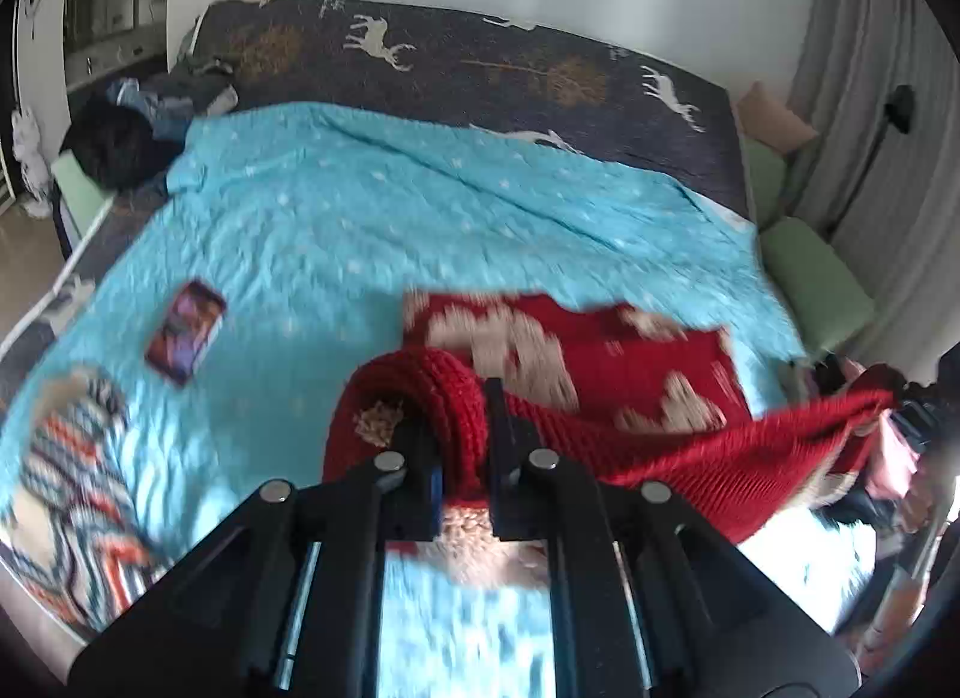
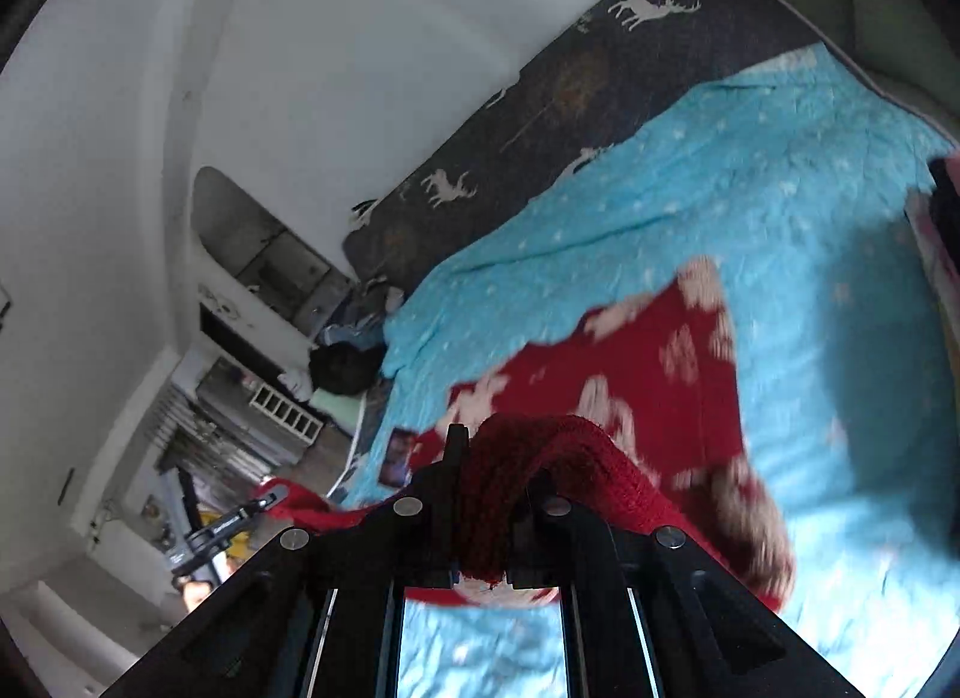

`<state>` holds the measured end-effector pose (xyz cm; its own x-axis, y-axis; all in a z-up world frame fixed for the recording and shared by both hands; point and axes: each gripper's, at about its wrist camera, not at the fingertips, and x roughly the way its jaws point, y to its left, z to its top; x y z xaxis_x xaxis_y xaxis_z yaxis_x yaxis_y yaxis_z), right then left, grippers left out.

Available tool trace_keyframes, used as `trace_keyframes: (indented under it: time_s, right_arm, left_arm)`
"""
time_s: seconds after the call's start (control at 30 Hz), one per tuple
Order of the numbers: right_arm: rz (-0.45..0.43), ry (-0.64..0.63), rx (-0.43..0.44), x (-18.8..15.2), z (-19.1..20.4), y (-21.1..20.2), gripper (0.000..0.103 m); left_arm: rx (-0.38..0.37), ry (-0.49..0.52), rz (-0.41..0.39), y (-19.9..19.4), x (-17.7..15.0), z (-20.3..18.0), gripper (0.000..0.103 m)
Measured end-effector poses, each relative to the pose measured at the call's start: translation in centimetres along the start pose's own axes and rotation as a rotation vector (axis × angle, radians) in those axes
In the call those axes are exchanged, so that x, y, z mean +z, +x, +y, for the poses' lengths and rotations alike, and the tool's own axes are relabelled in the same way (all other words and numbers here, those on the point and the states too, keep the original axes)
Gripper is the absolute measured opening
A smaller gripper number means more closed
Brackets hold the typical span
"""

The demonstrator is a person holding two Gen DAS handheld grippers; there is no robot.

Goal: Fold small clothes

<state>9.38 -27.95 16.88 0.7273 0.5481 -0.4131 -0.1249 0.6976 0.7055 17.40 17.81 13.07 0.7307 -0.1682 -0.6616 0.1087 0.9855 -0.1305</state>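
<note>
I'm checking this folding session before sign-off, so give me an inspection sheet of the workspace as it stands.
Surface: bed under a turquoise quilt, rumpled.
Job's things: red knit sweater with white pattern, one edge lifted, the rest on the quilt.
Clutter: phone lying on the quilt; striped knit garment near the bed's edge; dark clothes pile at the far corner.
Grippers: left gripper and right gripper each have jaws shut on the sweater's edge.
Cables: nothing seen.
Surroundings: dark deer-print cover, green cushions, grey curtain.
</note>
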Motion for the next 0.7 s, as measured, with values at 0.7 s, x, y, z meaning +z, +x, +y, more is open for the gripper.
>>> trace_keyframes:
  time_s: [0.7]
  right_arm:
    - [0.264,0.167,-0.365,8.3,-15.7,21.6,0.011]
  left_arm:
    - [0.264,0.131,0.389,28.7,7.8,-1.1,0.043]
